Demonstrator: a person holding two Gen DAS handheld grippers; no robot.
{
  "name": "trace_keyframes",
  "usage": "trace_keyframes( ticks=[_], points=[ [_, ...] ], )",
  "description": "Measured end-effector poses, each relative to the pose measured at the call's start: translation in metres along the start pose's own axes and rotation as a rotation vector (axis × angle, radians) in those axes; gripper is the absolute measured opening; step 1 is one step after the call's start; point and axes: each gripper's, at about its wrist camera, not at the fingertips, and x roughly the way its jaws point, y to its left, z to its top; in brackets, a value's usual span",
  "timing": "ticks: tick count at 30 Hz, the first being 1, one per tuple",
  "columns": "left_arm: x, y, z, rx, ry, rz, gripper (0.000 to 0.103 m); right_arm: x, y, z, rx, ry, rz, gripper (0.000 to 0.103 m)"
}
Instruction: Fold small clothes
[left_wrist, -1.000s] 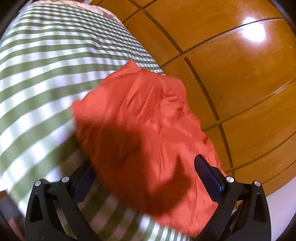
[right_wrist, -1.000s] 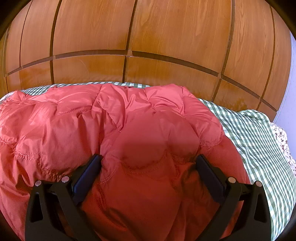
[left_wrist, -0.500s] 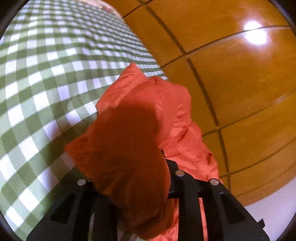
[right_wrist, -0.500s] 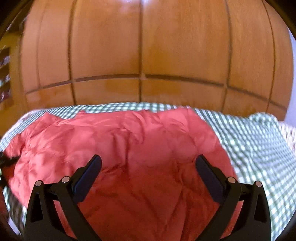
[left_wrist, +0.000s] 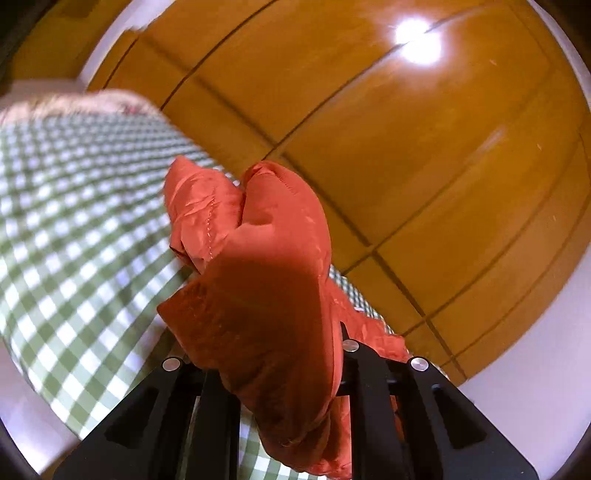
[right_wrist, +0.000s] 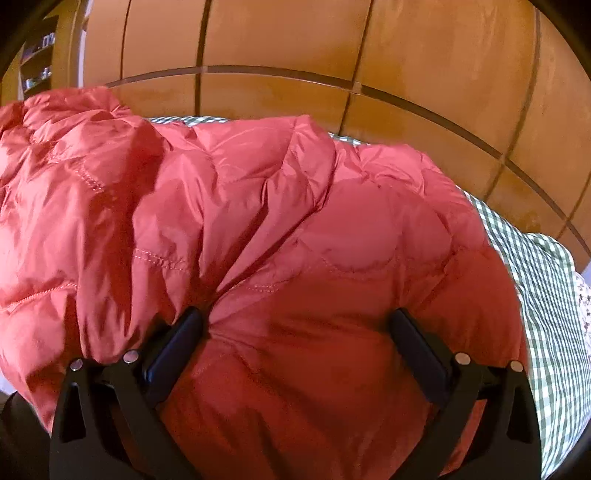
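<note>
Glossy wooden wardrobe panels (left_wrist: 424, 155) fill the far side of both views, and a bed under a green-and-white checked cover (left_wrist: 74, 236) lies in front of them. On that cover the red quilted jacket (right_wrist: 266, 229) is spread, puffy and creased, running from the left of the right wrist view across to the right, where bare checked cloth shows beyond its edge.

The relation that matters is seen in the left wrist view: a bunched corner of the jacket is pinched in the left gripper (left_wrist: 273, 369) and stands up and away from it towards the panels, the rest of the garment trailing down to the right and onto the bed. The jaws are drawn in narrow on that fold, and the fabric covers the fingertips. The right gripper (right_wrist: 295, 350) is held low over the near part of the jacket with its jaws spread wide — the quilted cloth bulges between them, but the pads are not seen pressing it. The left hand is therefore judged the working one, with the jacket's free bulk lying ahead of the right.

Against a second ago, the left jaws have just been closing, then wide over flat fabric, now gripping it — and the corner has been lifted clear of the cover. The right gripper is seen closer to the jacket than half a second ago, its jaws as wide as before.
</note>
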Motion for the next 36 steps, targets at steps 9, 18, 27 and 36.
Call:
trace_keyframes(
  ticks=[9, 18, 27, 36],
  points=[
    [-0.006, -0.042, -0.004, 0.183, -0.022, -0.032, 0.014, 0.047, 0.011, 0.029, -0.009, -0.005, 0.056, 0.101],
    [0.017, -0.128, -0.012, 0.482, 0.017, -0.073, 0.014, 0.041, 0.004, 0.025, -0.002, -0.008, 0.056, 0.101],
    [0.043, -0.183, -0.037, 0.671, 0.050, -0.091, 0.015, -0.025, -0.092, 0.003, 0.202, -0.077, -0.154, 0.101],
    [0.071, -0.219, -0.075, 0.720, 0.154, -0.178, 0.017, -0.016, -0.151, -0.044, 0.418, 0.030, -0.159, 0.101]
  ],
)
